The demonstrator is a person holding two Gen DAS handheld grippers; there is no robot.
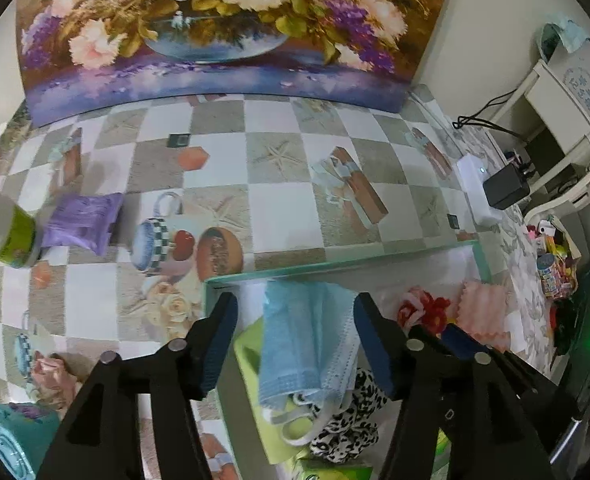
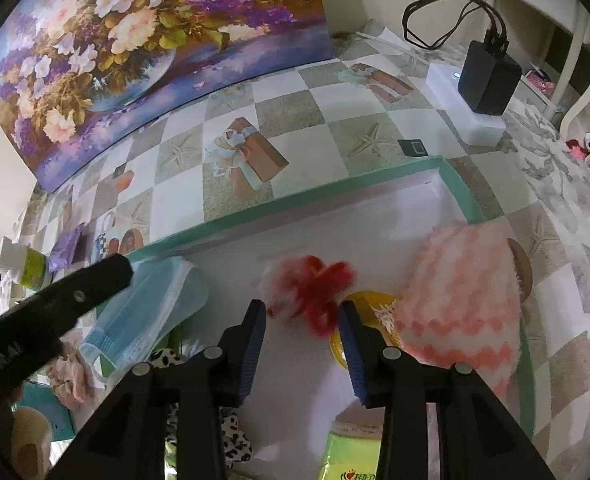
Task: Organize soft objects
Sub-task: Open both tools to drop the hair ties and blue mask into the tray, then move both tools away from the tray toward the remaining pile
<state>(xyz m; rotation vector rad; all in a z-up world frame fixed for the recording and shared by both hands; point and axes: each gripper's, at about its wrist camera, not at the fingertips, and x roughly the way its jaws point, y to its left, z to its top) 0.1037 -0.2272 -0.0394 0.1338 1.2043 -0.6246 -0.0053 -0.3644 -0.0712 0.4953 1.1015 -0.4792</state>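
While both tools hang over a green-rimmed tray on the checkered worktop, soft things lie sorted inside it.

From the left, a green-labelled bottle and a purple packet rest on the worktop outside the tray. The left tool stands wide, its blue pads either side of a blue face mask without touching it; a leopard-print cloth lies just beneath. The right tool is also spread wide and grips nothing, right before a red-and-white fluffy ball. At the far right sits a pink striped cloth beside a yellow dish.
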